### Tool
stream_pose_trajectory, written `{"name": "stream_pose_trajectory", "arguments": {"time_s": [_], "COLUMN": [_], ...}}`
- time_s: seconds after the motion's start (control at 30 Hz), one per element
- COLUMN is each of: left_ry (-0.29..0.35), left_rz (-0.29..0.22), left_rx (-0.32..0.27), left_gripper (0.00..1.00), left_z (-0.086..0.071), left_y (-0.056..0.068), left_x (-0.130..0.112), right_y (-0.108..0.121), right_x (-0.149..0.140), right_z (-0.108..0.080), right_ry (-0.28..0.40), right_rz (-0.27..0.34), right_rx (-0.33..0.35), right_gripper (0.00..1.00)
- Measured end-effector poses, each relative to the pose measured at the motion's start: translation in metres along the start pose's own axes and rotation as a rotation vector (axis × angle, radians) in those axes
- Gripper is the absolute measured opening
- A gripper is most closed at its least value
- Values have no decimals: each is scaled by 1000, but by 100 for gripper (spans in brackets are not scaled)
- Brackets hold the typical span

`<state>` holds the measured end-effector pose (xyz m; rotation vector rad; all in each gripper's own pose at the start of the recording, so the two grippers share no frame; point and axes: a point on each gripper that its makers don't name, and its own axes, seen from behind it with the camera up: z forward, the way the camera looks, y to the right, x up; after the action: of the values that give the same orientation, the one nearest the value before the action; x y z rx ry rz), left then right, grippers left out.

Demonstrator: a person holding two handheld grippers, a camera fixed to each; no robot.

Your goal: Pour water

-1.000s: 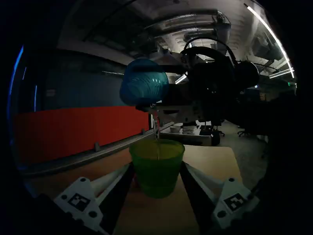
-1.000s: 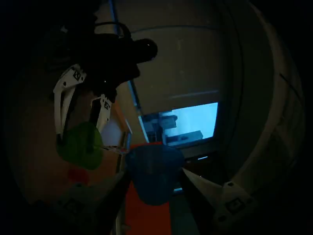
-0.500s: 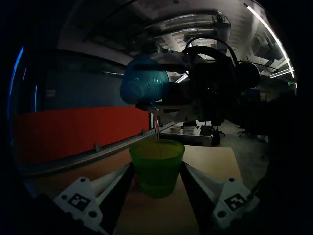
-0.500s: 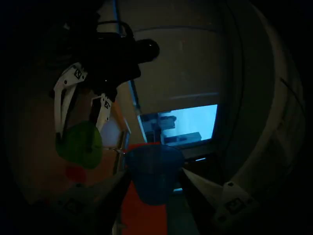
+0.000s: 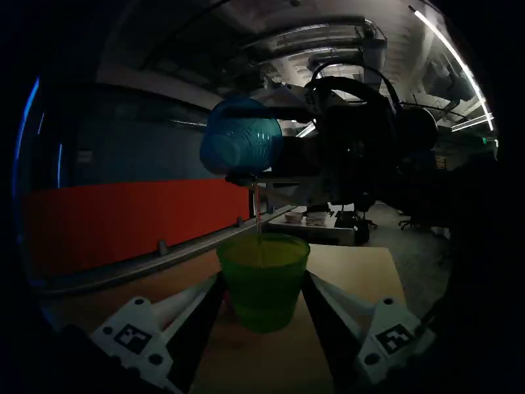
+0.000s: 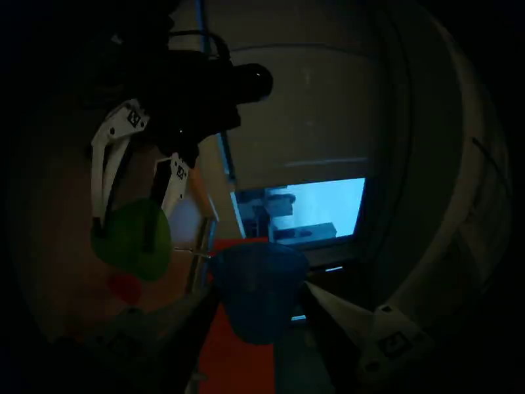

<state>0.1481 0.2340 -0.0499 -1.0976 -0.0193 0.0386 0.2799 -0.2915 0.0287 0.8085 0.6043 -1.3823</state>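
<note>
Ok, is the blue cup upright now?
No, in the left gripper view the blue cup is tipped on its side above the green cup, with a thin stream falling from its rim into it.

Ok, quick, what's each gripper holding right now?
Left gripper: closed on the green cup, held upright.
Right gripper: closed on the blue cup, tipped and pouring into the green cup.

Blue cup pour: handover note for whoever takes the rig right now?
Left gripper: shut on the green cup, upright, over the table.
Right gripper: shut on the blue cup, tipped above the green cup.
Done: pour under way, thin water stream landing inside the green cup.
Left: finish pouring, right the blue cup, set both down. Fill level unclear in the dark.
</note>
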Motion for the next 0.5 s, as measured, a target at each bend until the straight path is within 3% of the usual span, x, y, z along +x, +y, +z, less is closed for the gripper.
{"name": "stream_pose_trajectory", "arguments": {"time_s": [0.5], "left_ry": [2], "left_rz": [3], "left_rx": [-1], "left_gripper": [81], "left_z": [-1], "left_y": [1], "left_x": [2], "right_y": [0], "right_x": [8], "right_z": [0], "right_ry": [2], "right_rz": [-53], "right_rx": [0], "right_gripper": [97]}}
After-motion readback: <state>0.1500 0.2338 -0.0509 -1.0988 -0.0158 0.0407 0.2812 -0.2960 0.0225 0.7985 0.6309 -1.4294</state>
